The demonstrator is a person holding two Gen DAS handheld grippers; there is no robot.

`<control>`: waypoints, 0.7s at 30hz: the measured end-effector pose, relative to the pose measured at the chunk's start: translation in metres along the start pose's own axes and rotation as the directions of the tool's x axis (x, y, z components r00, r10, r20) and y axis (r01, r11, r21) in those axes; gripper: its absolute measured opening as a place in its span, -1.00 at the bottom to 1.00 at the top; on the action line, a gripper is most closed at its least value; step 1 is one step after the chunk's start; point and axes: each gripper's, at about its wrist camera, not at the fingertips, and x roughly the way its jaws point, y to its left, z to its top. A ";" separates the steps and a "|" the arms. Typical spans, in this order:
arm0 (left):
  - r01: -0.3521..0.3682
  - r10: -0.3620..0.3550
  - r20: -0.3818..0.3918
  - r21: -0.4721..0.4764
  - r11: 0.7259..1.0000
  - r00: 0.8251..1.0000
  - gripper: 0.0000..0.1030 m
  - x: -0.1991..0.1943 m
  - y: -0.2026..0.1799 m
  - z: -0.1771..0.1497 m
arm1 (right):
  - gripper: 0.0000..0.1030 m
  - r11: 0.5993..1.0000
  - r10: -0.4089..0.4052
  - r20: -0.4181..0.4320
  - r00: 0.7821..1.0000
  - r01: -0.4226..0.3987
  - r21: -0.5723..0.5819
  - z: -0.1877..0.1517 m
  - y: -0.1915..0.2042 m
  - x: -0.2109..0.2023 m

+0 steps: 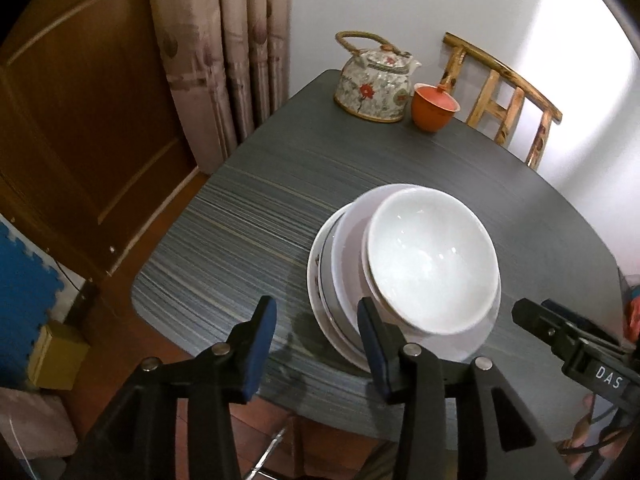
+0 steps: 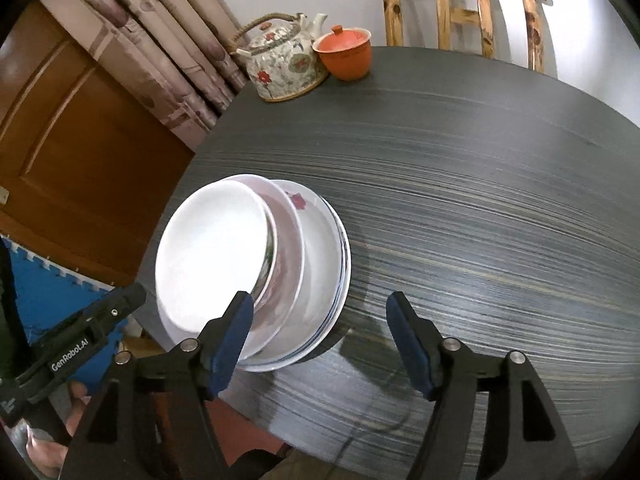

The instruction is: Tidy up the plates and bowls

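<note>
Left wrist view shows my stack of bowls [image 1: 432,256] and plates [image 1: 332,320] sitting near the table [image 1: 248,232] edge. Both my left gripper [image 1: 316,344] and right gripper [image 2: 320,340] are released, holding nothing. I judge stacking done; next I'd back off or tidy the lean.

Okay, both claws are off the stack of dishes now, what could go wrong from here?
1. The top bowl sits off-centre and tilted in the stack, so a bump could slide it off.
2. The stack of plates stands near the table edge; a nudge might tip it over.
3. One finger of the left claw is close to the rim and could clip it.
</note>
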 end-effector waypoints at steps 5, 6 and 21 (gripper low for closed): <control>-0.007 0.007 0.016 0.014 1.000 1.000 -0.16 -0.012 -0.009 -0.017 | 0.61 0.998 -0.027 0.047 0.999 0.030 -0.054 -0.015 0.012 -0.013; -0.001 0.001 0.017 0.016 1.000 1.000 -0.15 -0.014 -0.011 -0.020 | 0.69 0.998 -0.031 0.058 0.998 0.034 -0.060 -0.019 0.013 -0.017; -0.044 0.041 0.053 0.058 0.997 0.998 -0.12 -0.023 -0.040 -0.040 | 0.86 0.990 -0.098 0.097 0.990 0.107 -0.091 -0.070 0.016 -0.031</control>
